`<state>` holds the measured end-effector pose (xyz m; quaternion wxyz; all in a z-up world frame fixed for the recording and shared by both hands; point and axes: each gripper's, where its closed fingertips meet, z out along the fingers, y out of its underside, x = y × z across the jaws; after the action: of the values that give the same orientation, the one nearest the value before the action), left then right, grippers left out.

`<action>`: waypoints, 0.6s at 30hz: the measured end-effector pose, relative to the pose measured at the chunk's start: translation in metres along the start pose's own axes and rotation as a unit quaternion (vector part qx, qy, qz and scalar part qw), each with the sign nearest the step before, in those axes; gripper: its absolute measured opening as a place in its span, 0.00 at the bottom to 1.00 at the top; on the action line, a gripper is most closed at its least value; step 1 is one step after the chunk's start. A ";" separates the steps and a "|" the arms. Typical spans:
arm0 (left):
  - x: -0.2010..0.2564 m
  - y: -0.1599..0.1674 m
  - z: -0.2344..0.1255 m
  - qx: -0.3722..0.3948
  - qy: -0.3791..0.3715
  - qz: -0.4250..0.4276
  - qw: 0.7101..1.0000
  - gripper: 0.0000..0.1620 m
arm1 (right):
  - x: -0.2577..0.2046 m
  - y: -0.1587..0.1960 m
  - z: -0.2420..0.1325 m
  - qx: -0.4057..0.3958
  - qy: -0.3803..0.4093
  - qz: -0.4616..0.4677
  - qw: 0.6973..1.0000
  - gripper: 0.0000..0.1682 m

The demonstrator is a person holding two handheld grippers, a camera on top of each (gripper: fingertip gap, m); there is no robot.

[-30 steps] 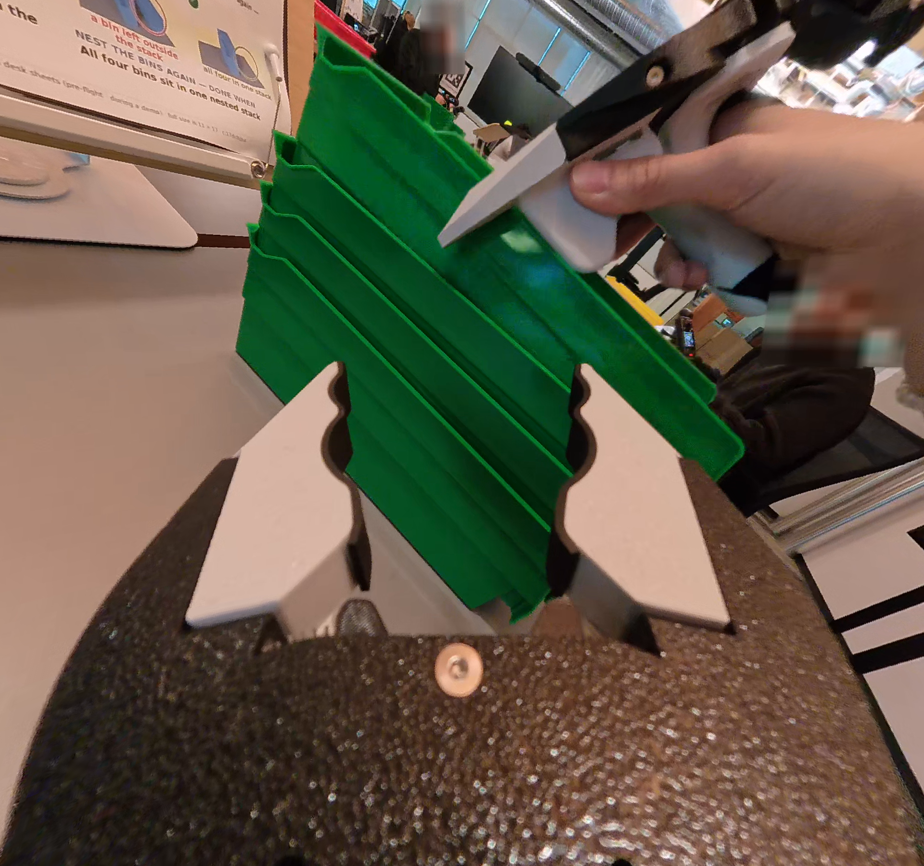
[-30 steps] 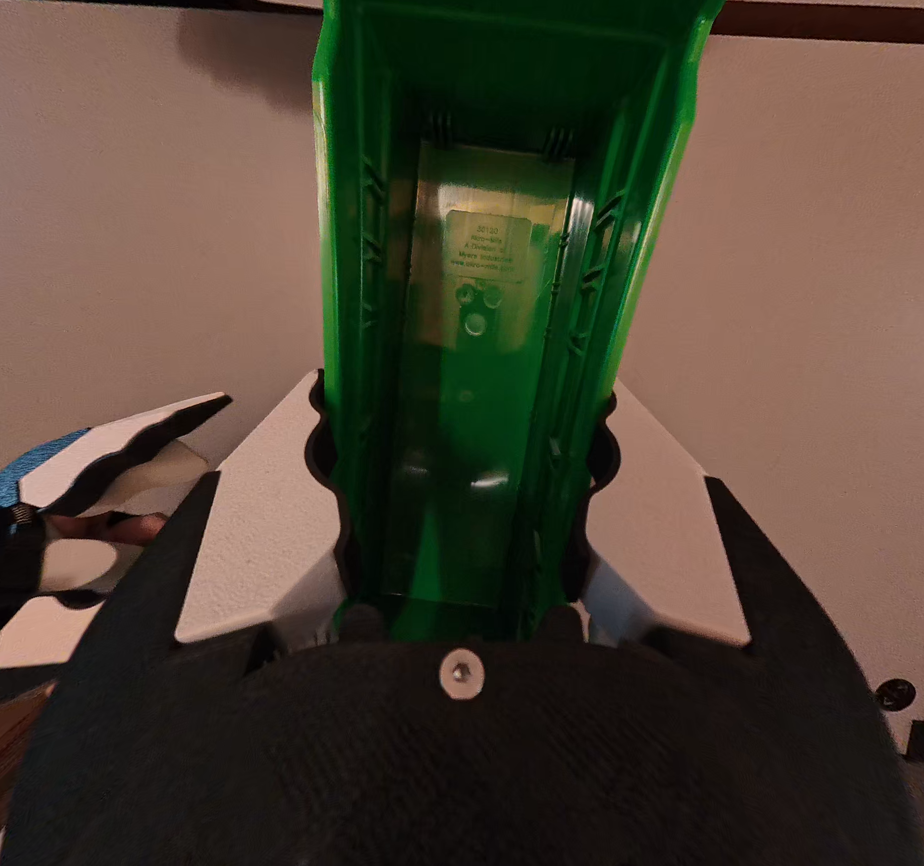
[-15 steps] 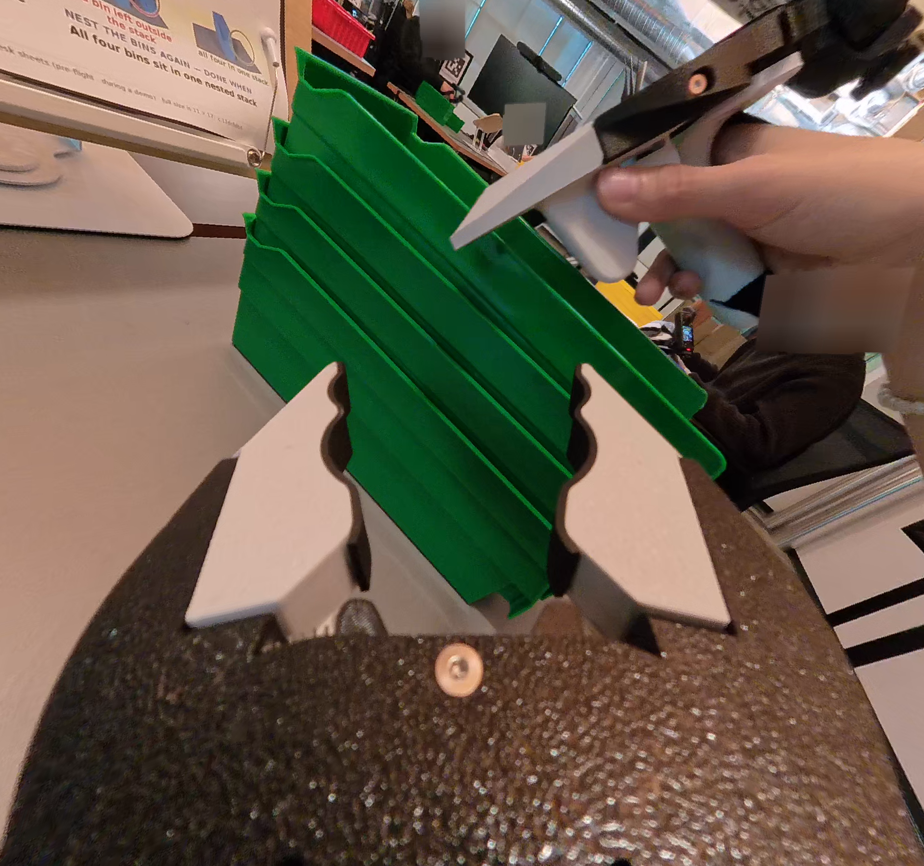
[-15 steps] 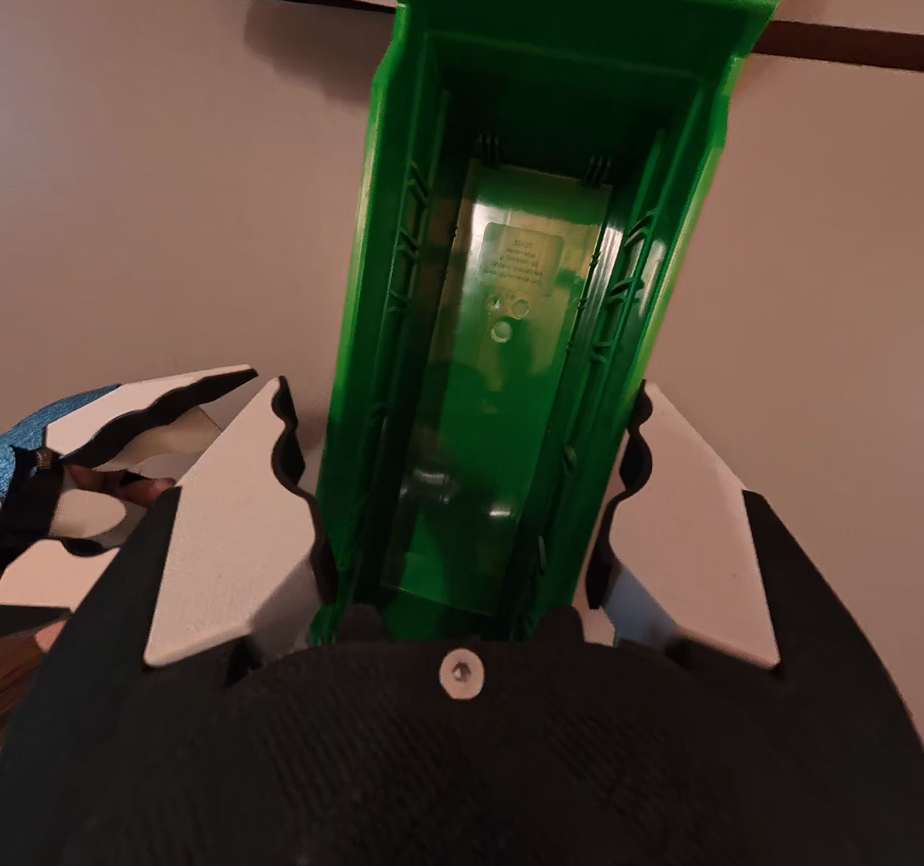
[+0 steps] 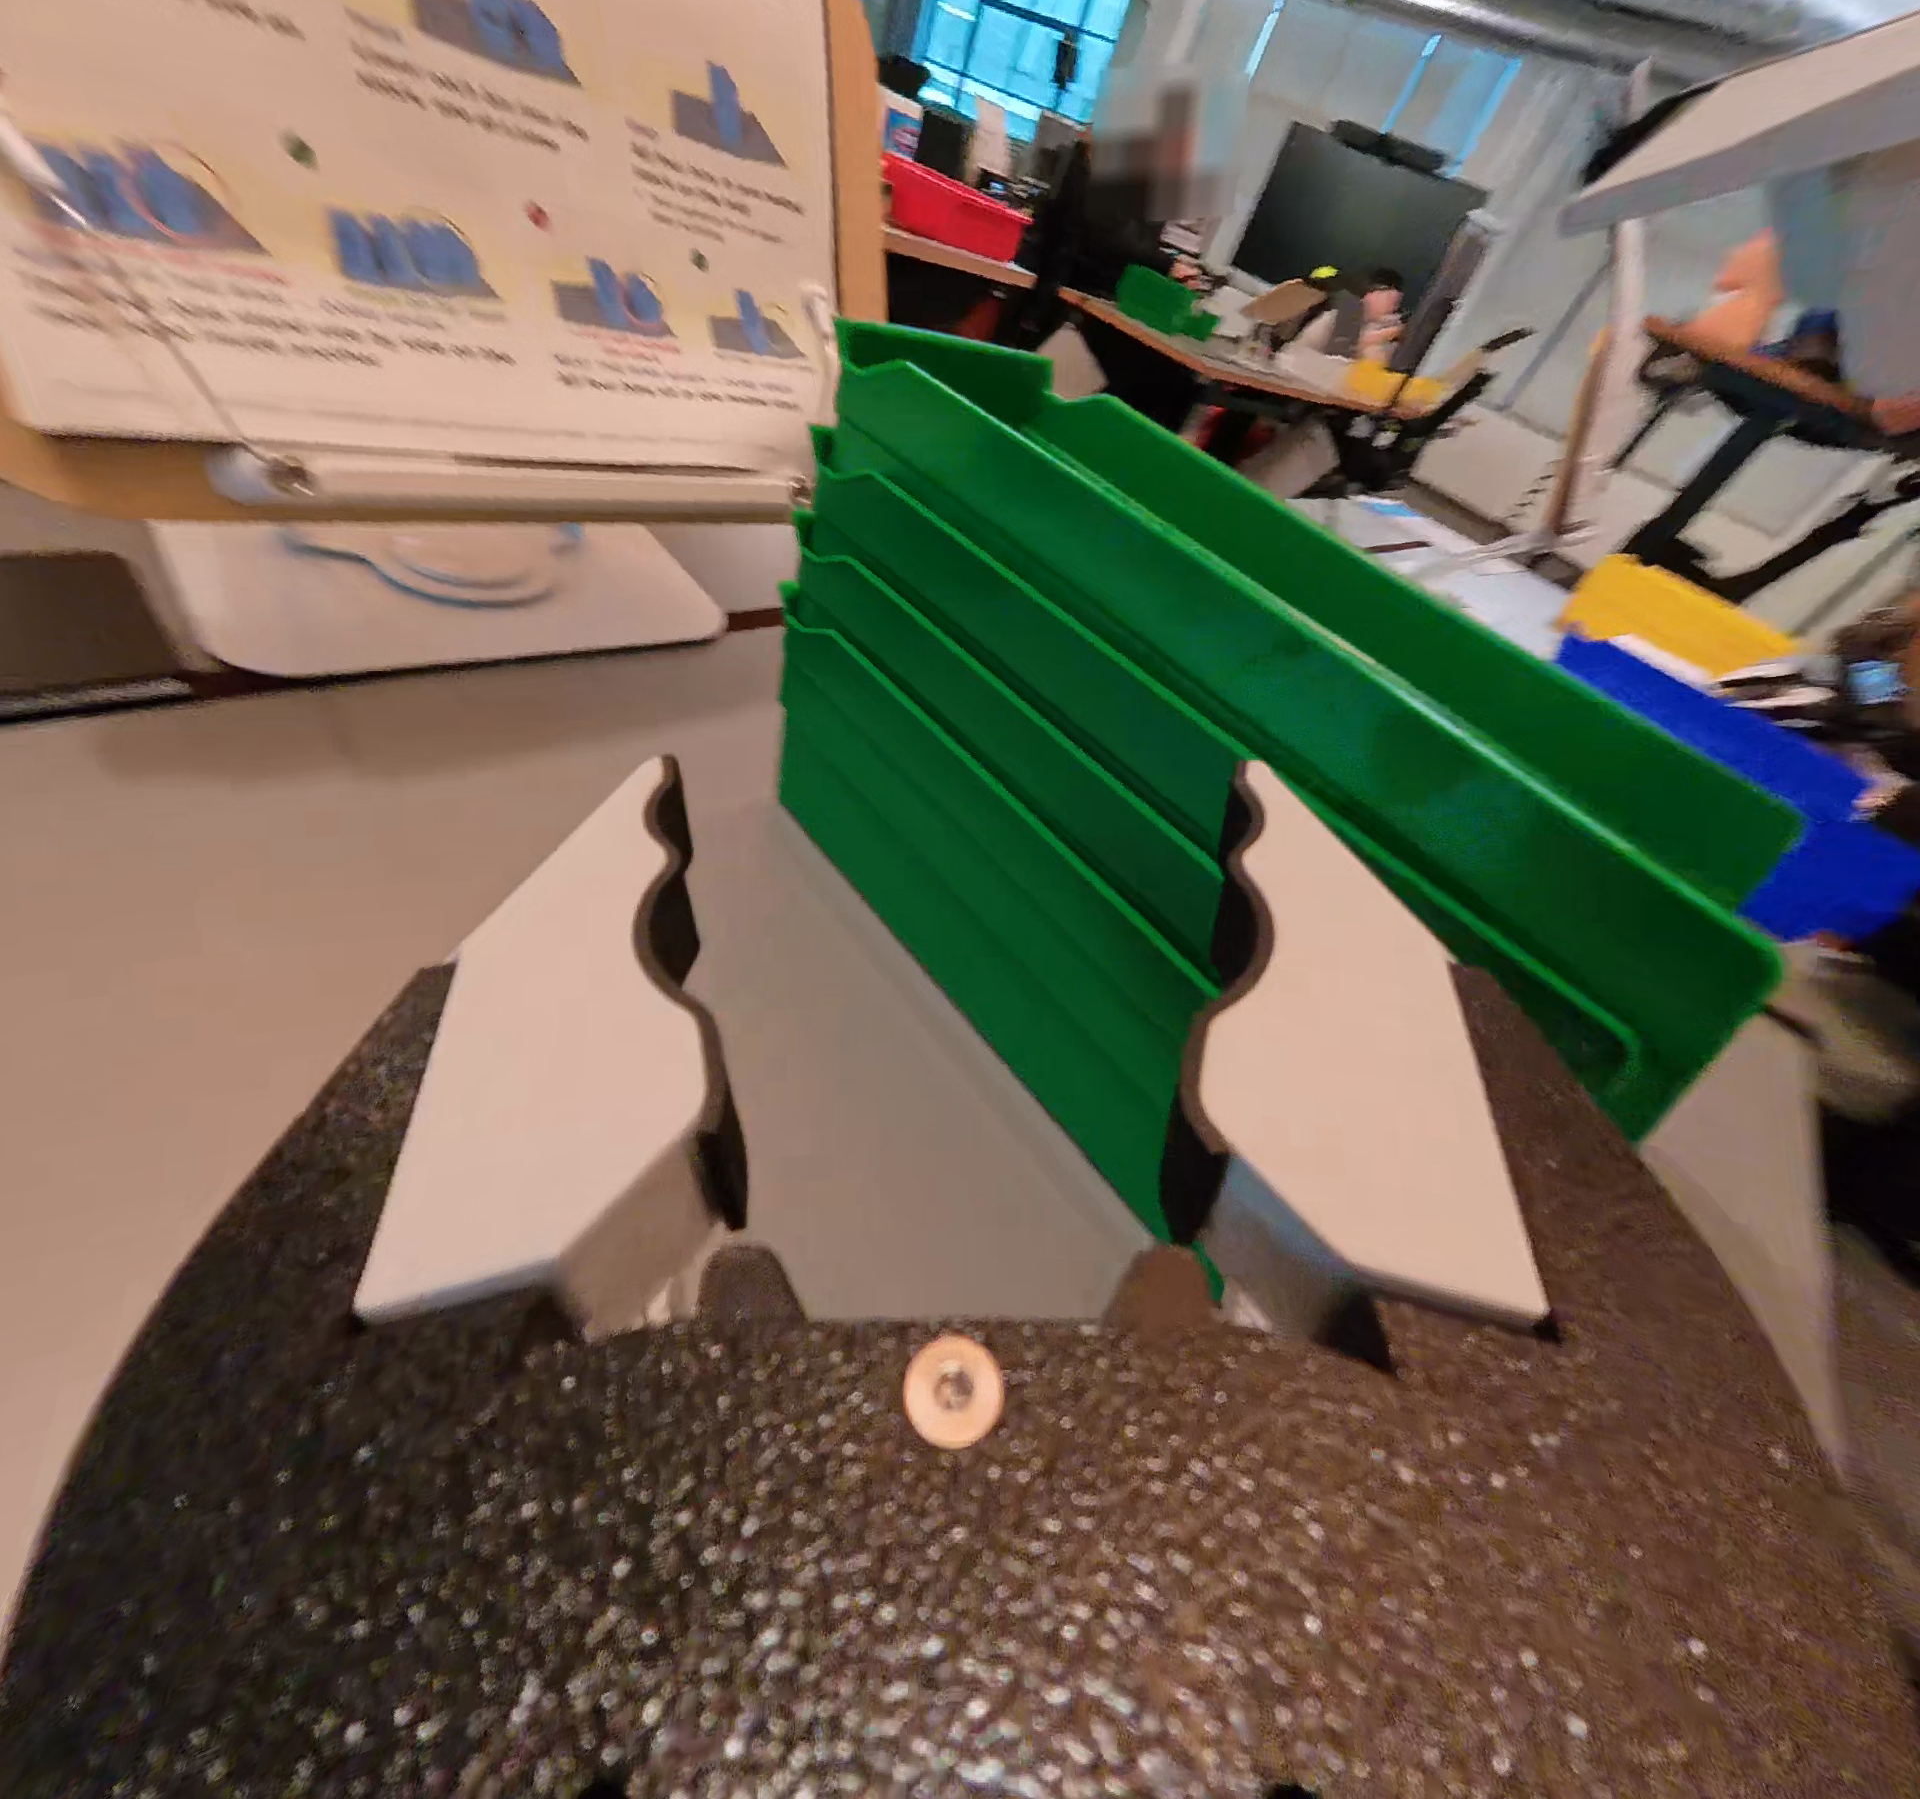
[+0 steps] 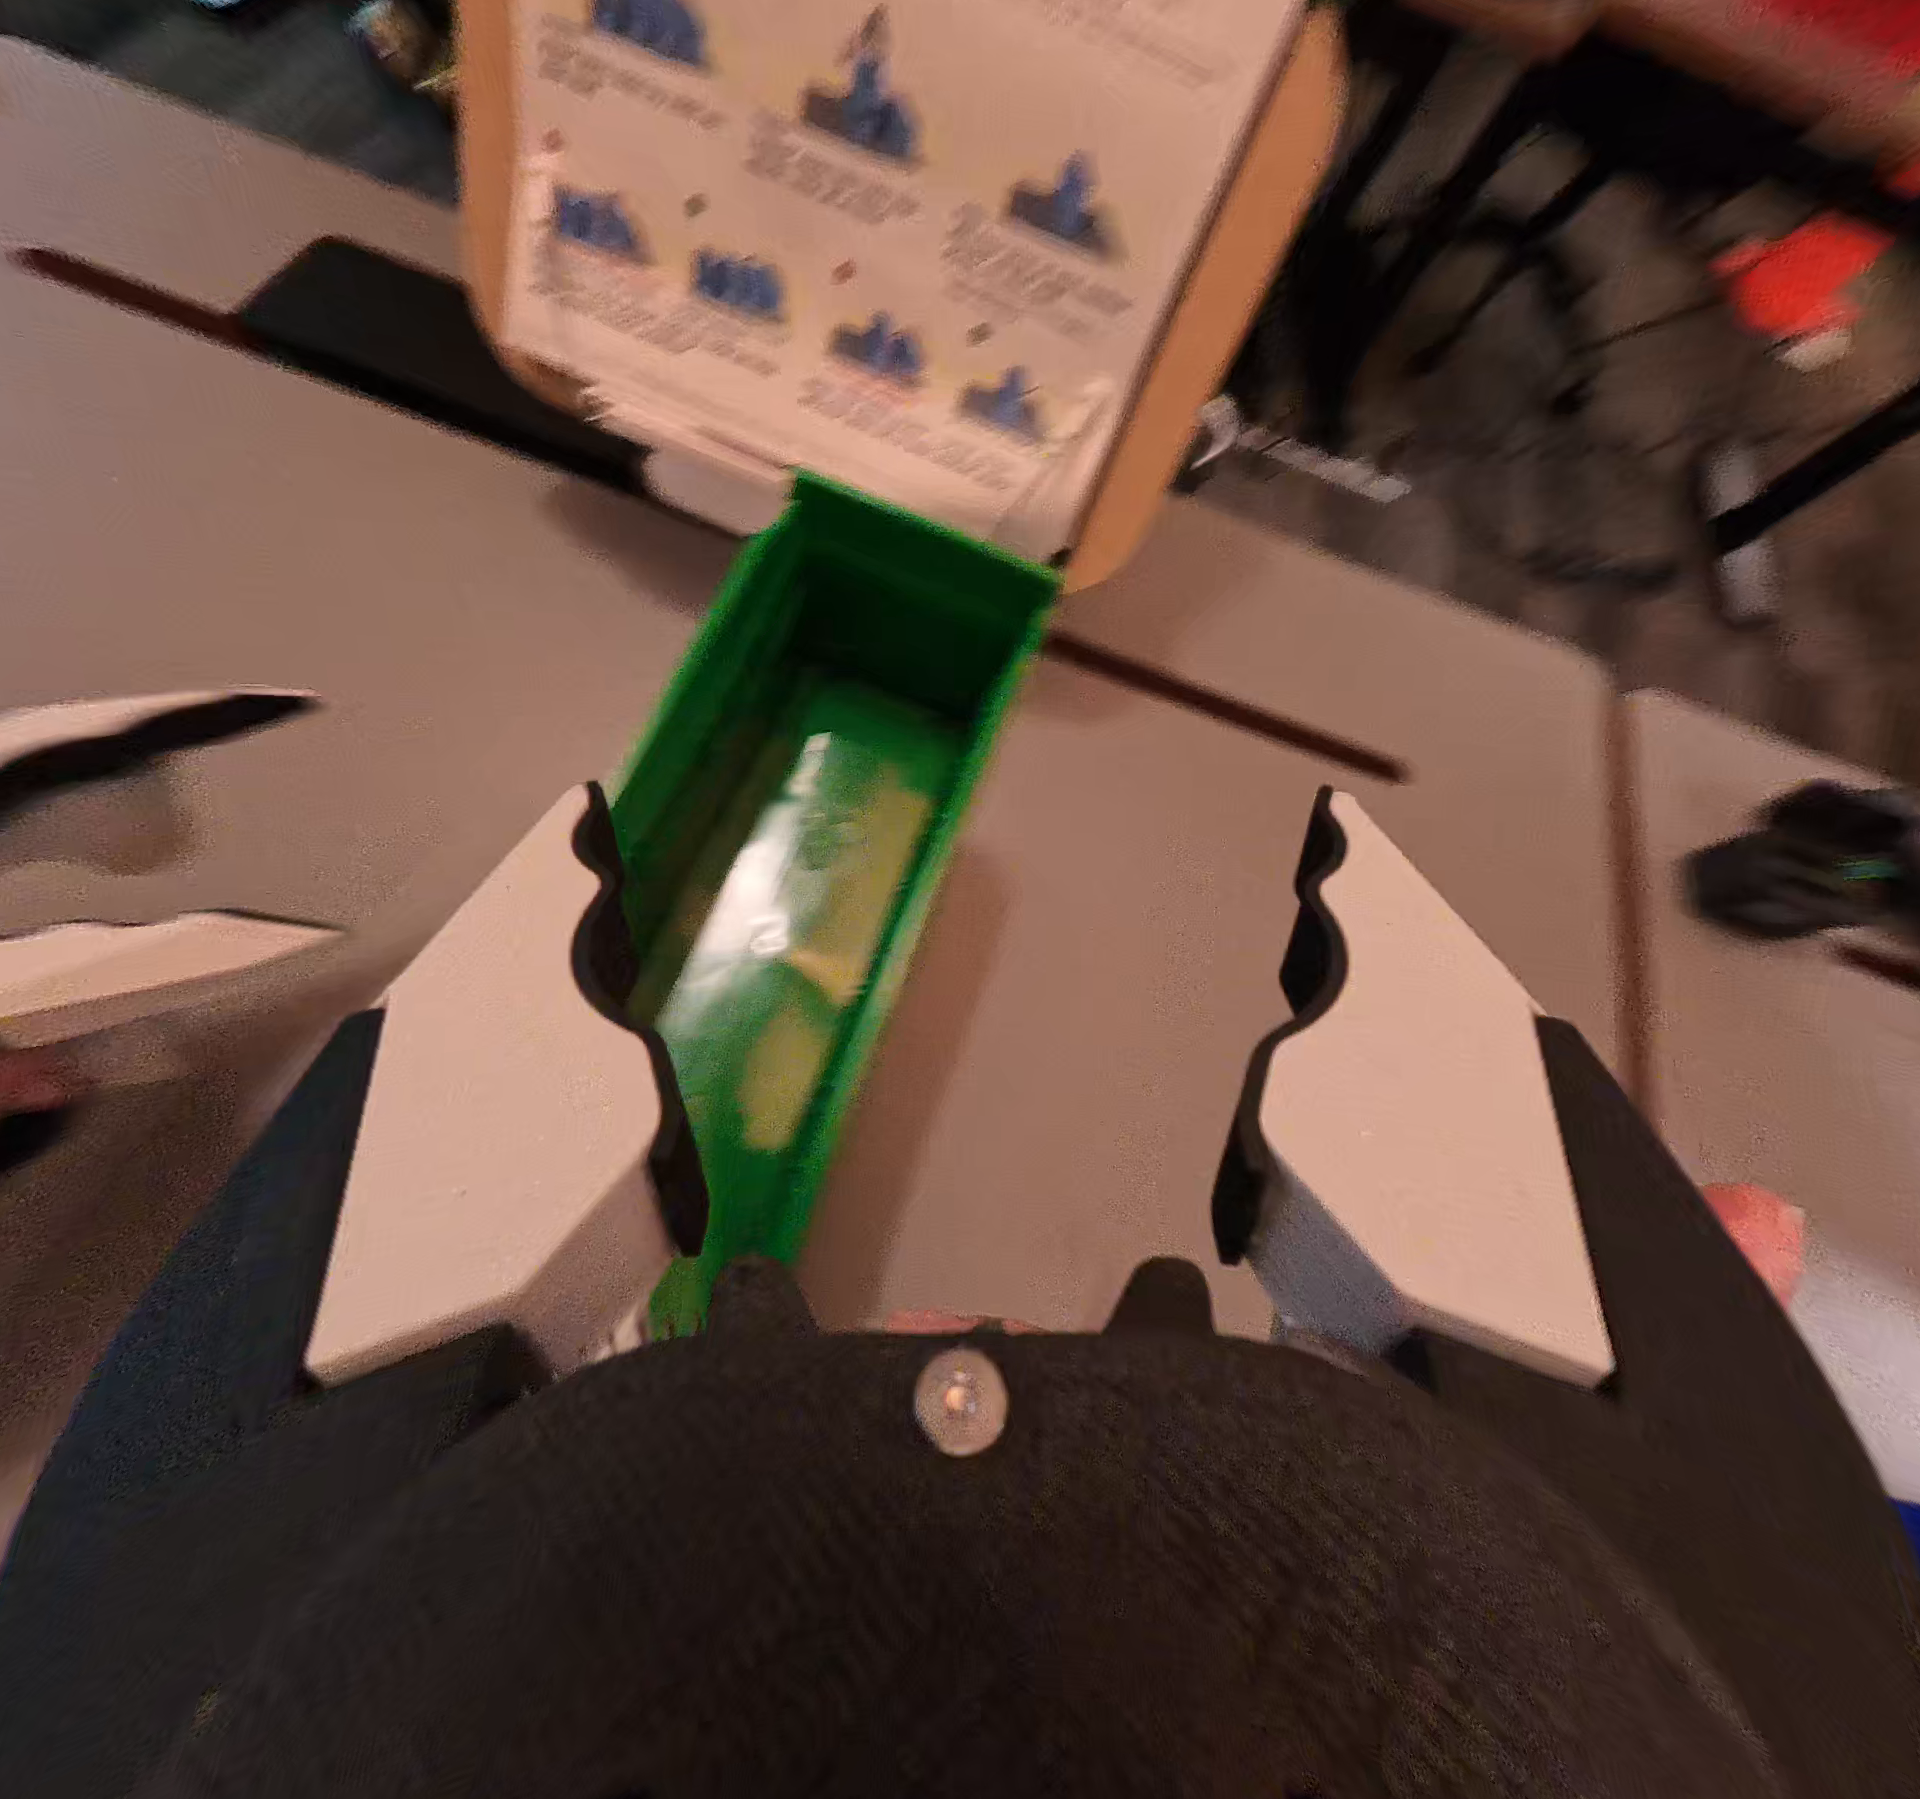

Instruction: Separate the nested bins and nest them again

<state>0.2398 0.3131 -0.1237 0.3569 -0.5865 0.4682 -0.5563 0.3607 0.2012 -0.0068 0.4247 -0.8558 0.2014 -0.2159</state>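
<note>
Left wrist view: left tongs [image 5: 956, 1001] gape wide, empty; green bins [image 5: 1143, 762], nested, on the table [image 5: 260, 866] at 1 o'clock, against the right finger.

Right wrist view: right tongs [image 6: 951, 1011] spread wide, gripping nothing; bins [image 6: 831, 710] at 11 o'clock, below the instruction board [image 6: 883, 170].

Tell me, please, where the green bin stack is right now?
The green bin stack stands on the grey table, before the instruction board, beside the open left gripper.

text: none I can read | white instruction sheet [image 5: 416, 139] on tan clipboard-like board — printed lines and blue bin drawings, all blurred, also in my right view [image 6: 883, 170] | innermost green plastic bin [image 6: 821, 876] — pale moulded patch on its floor, too smeared to read
</note>
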 end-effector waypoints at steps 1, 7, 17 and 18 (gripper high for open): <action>-0.003 -0.002 -0.003 0.005 -0.018 0.022 1.000 0.63 | 0.016 0.002 -0.006 0.021 0.035 -0.016 0.999 0.76; -0.012 -0.015 -0.017 0.050 -0.081 0.100 0.990 0.66 | 0.060 0.034 -0.028 0.123 0.129 -0.080 0.981 0.72; -0.005 0.008 -0.020 0.036 -0.070 0.152 0.985 0.65 | 0.013 0.084 -0.042 0.175 -0.046 0.040 0.983 0.73; -0.002 0.011 -0.021 0.032 -0.063 0.153 0.986 0.65 | 0.010 0.091 -0.045 0.177 -0.052 0.038 0.982 0.73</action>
<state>0.2177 0.3143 -0.1318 0.4855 -0.5302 0.5104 -0.4719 0.3295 0.1166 -0.0544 0.5873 -0.7690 0.1696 -0.1872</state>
